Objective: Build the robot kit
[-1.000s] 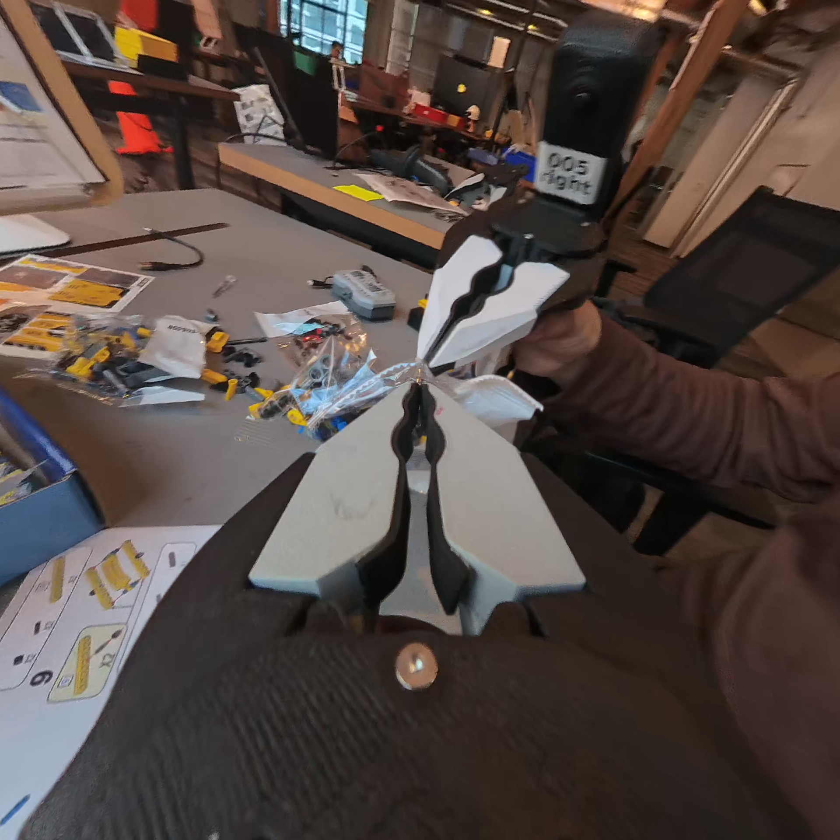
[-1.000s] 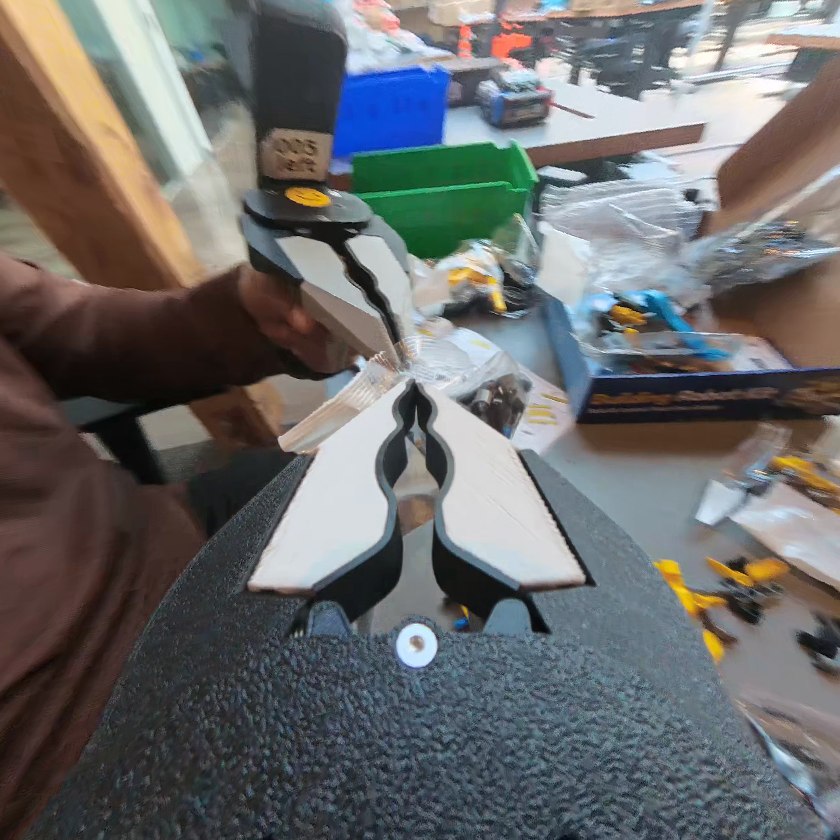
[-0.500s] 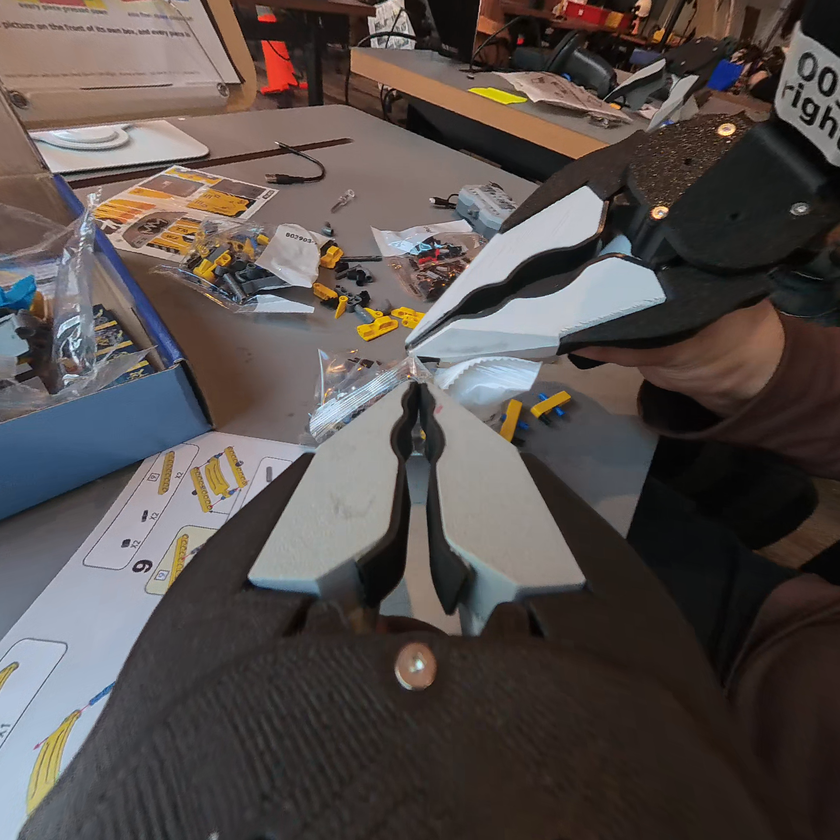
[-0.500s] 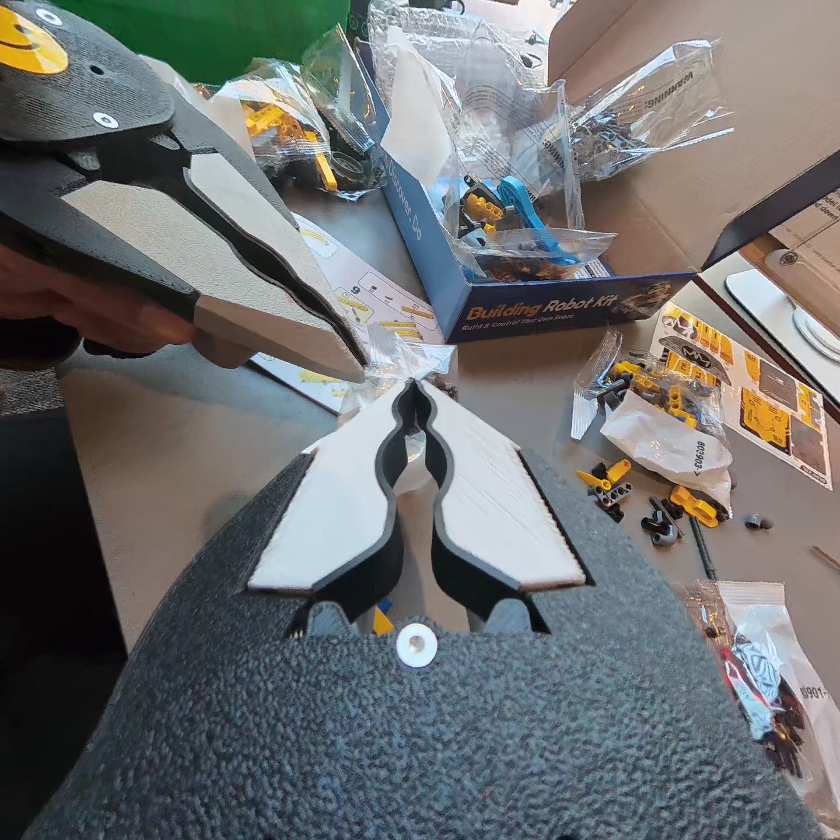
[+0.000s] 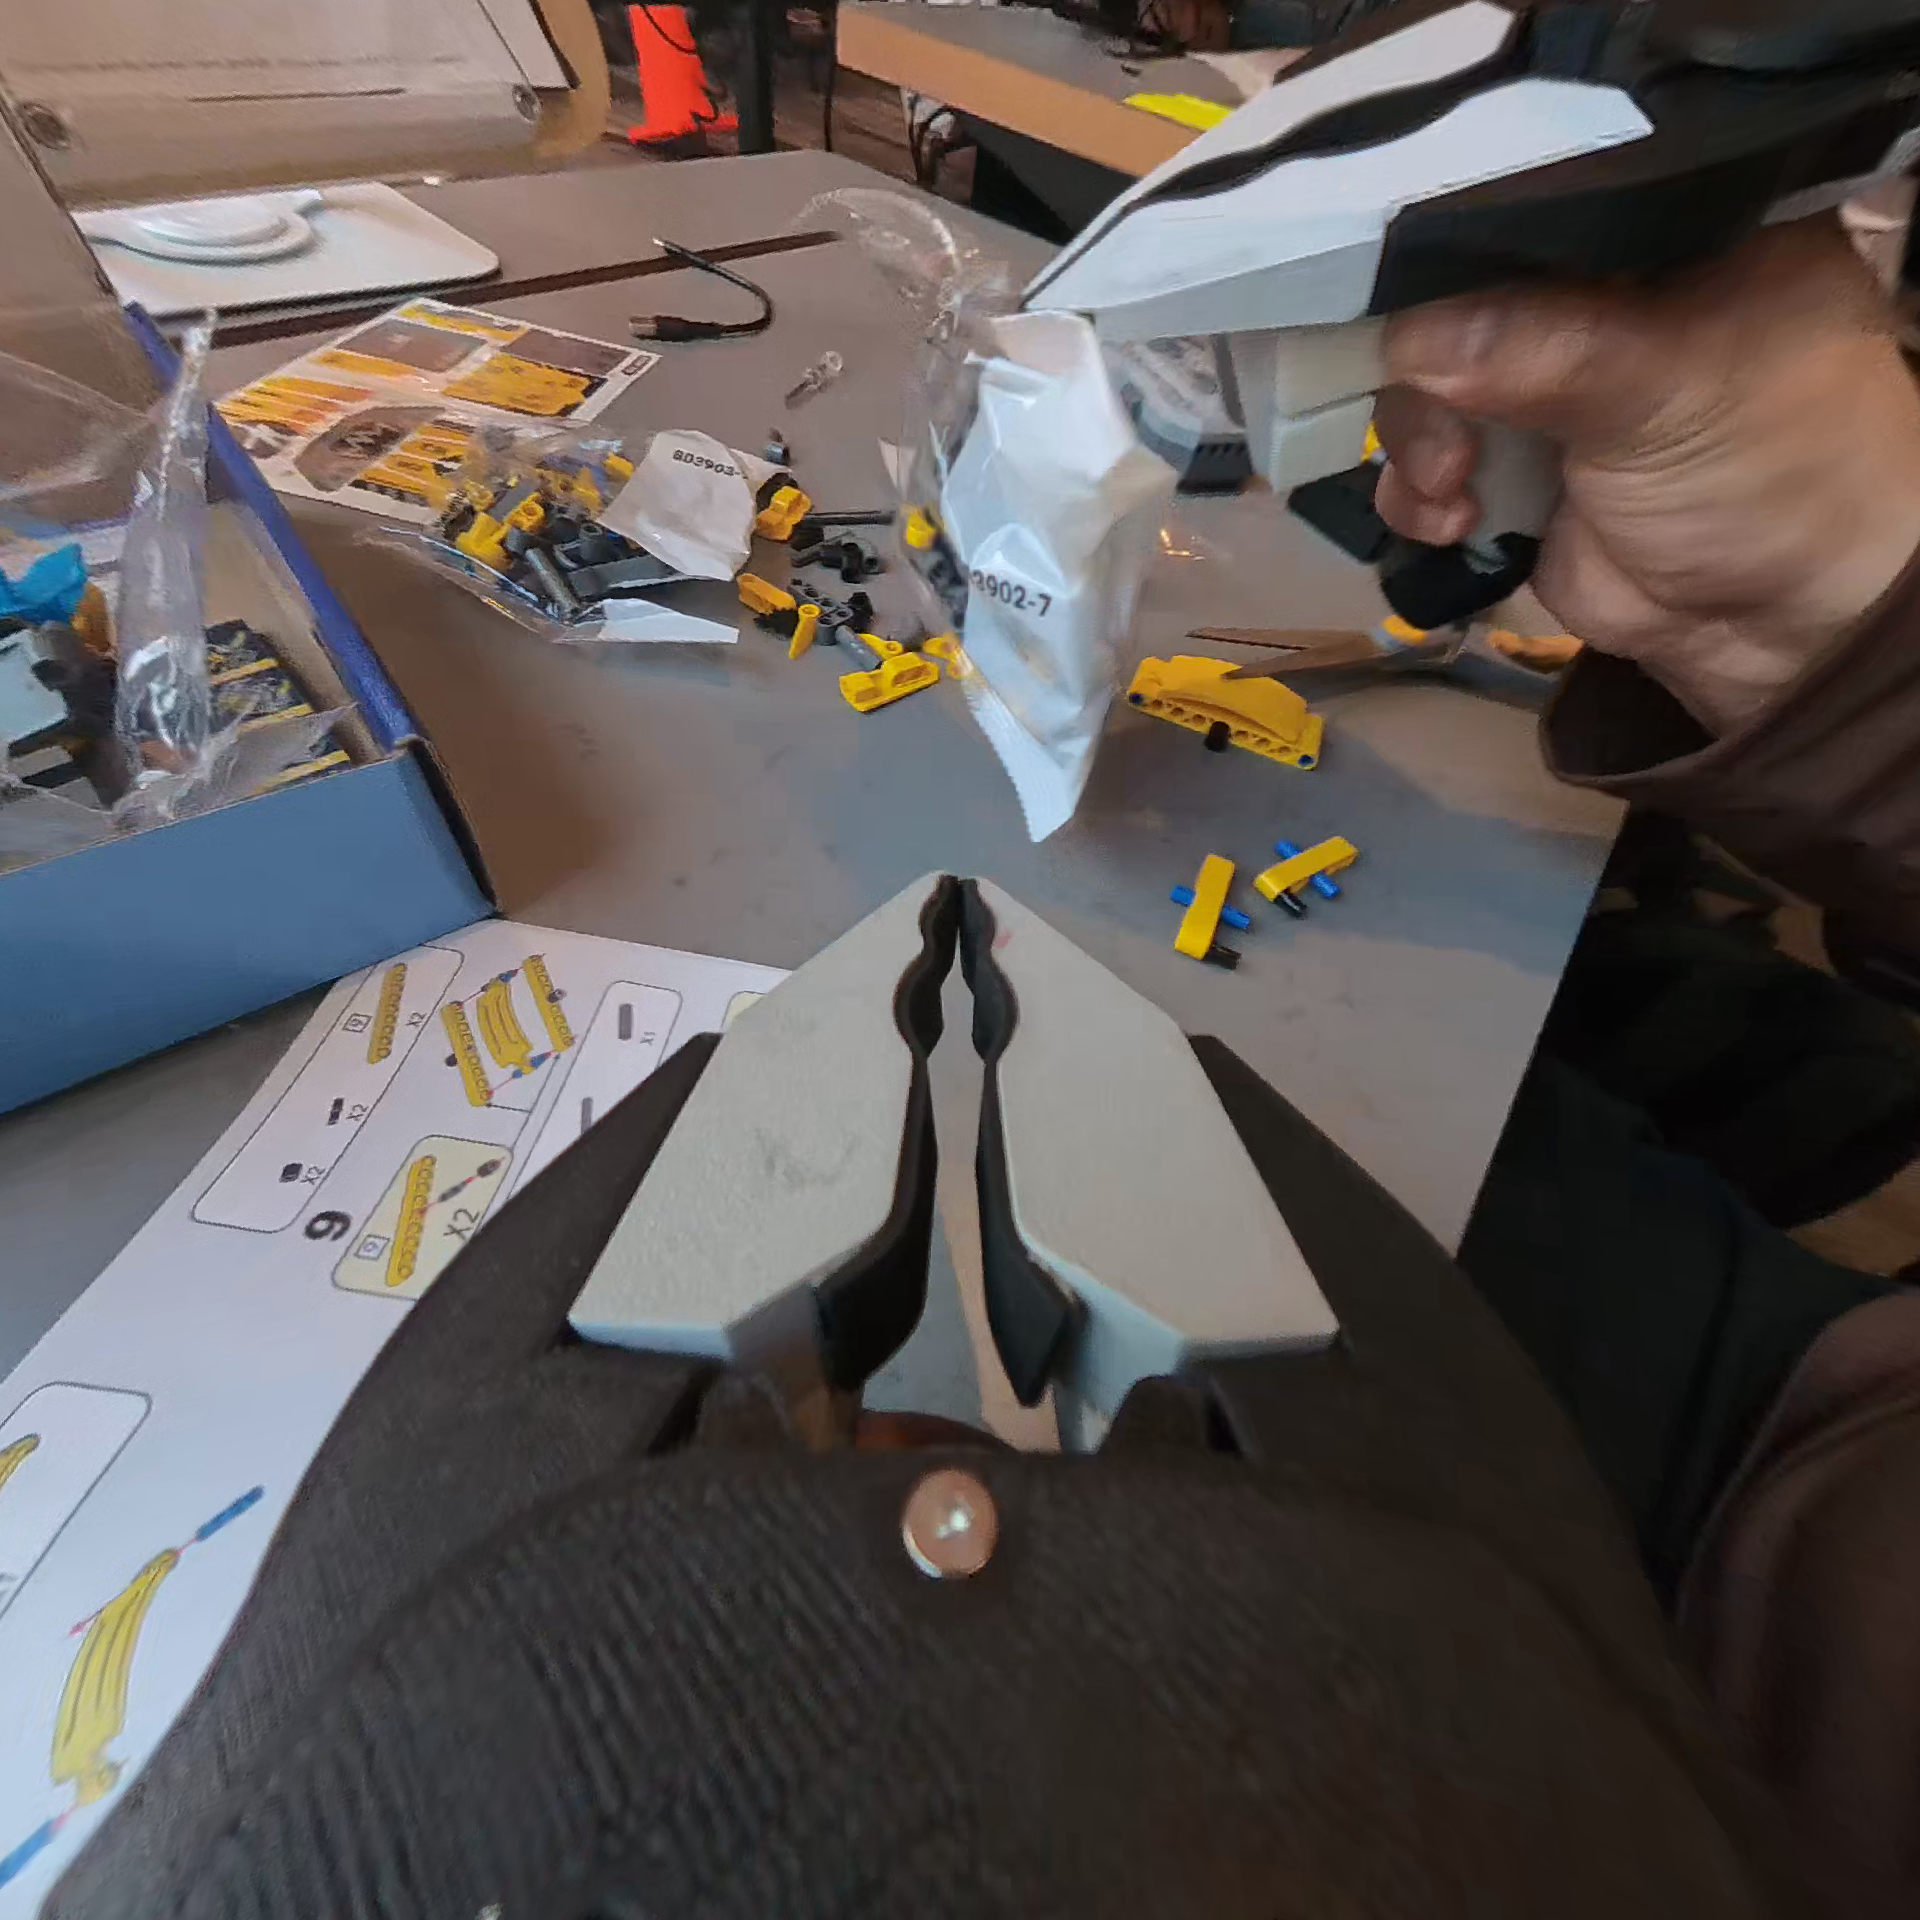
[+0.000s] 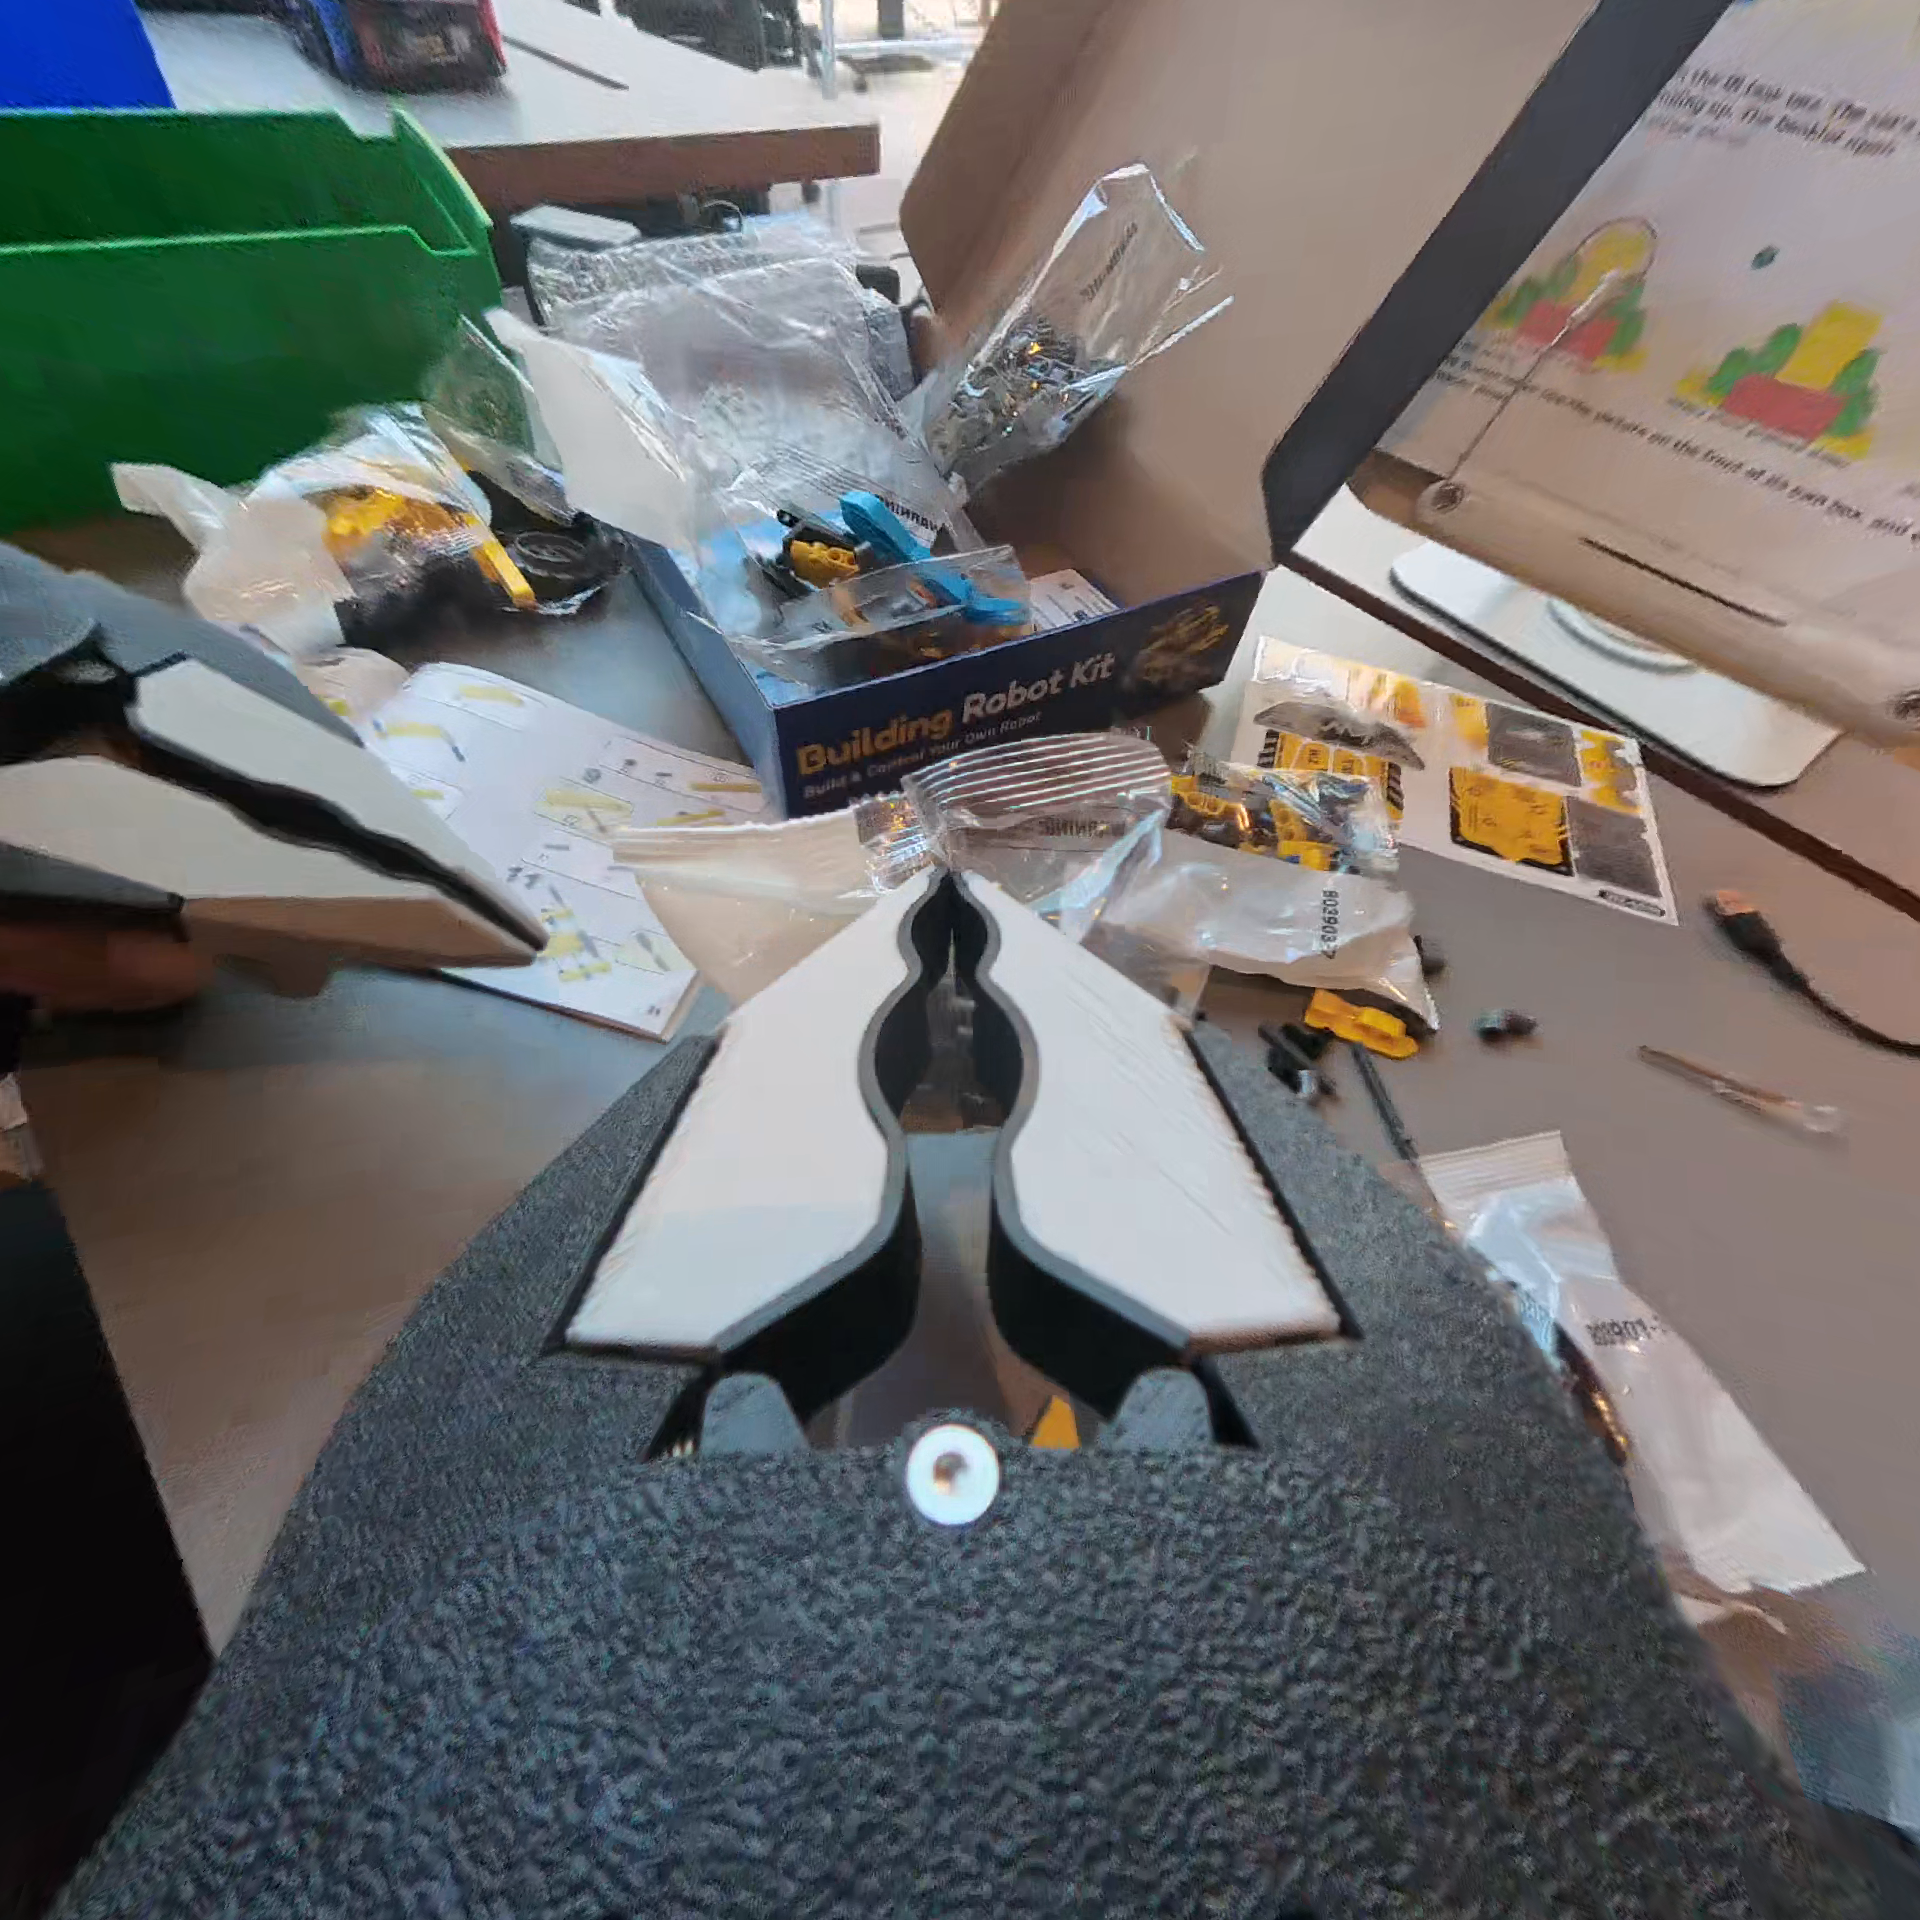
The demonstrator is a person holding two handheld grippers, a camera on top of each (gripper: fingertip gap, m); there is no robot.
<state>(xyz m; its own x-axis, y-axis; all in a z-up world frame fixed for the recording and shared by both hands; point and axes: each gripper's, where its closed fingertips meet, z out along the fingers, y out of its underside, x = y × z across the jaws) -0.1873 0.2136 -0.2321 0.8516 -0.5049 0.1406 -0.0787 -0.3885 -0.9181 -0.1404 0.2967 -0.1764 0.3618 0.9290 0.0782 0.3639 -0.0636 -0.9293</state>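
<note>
— What are the right tongs (image 6: 951, 883) holding?

— A small plastic bag (image 5: 1039, 540), clear at the top with a white panel. They are pinched on its upper edge, and it hangs above the grey tabletop (image 5: 727, 748); whether any parts are inside I cannot tell.

— And the left tongs (image 5: 956, 894)?

— Closed, nothing between them, over the edge of an instruction sheet (image 5: 343, 1143) and apart from the bag.

— Which containers are about?

— An open blue box (image 6: 987, 707) with its cardboard flap up, holding clear bags of yellow, blue and dark parts. Beside it on the tabletop lies another bag (image 5: 582, 530), torn open, with yellow and grey pieces inside and spilled just beside it. A green bin (image 6: 208, 281) stands behind — its inside is hidden.

— Loose pieces?

— A long yellow beam (image 5: 1226, 707) and two small yellow pieces with blue pins (image 5: 1257, 894) near the table edge.
</note>
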